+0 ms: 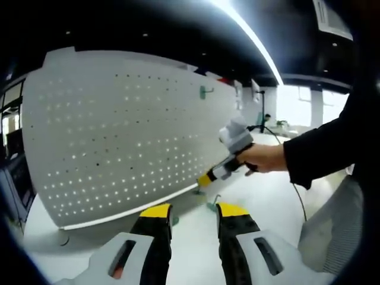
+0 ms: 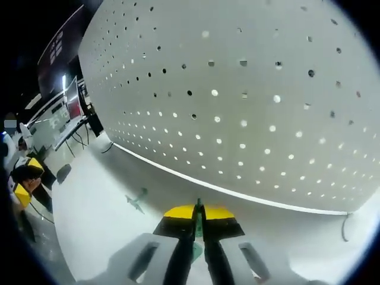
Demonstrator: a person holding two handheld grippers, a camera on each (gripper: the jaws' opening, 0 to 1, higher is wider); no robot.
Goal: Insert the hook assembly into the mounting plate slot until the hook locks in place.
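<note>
A long ceiling light strip (image 1: 249,32) runs overhead. Below its far end are bright windows (image 1: 309,105), with a dark stand (image 1: 262,113) just beside them on the white table (image 1: 267,196).

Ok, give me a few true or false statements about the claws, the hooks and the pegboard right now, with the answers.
1. The left claw is open. True.
2. The right claw is wide open and empty. False: its jaws are nearly together on a thin green held hook.
3. A green hung hook already sits high on the white pegboard. True.
4. The pegboard lies flat on the table. False: it stands upright on it.
5. A green loose hook lies on the table in front of the pegboard. True.
</note>
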